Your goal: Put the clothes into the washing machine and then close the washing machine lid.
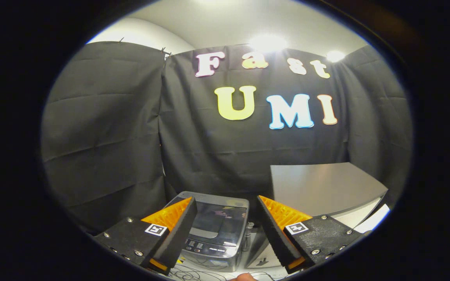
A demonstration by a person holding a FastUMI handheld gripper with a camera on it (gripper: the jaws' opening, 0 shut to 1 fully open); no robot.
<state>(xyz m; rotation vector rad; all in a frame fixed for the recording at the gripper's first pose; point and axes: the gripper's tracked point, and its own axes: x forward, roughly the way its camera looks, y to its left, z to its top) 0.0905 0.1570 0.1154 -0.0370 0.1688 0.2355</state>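
The gripper [227, 224] hangs in the air with its two fingers spread wide apart, nothing held between them. Right in the gap between the fingers, and a little beyond them, sits the washing machine [217, 234], a small top-loading one with a grey body and rounded corners. Its lid [219, 222] lies flat and down, a dark glossy panel that catches reflections, and a strip of small buttons [205, 246] runs along the near edge. To the right of the machine stands a grey box-like cabinet [322, 187] with a flat, bare top, just beside the machine. Thin cables [193, 275] trail on the light surface at the machine's near side, and a fingertip [243, 277] peeks in there too. Black cloth [104, 128] drapes the far wall, ceiling lights [268, 42] glaring above.
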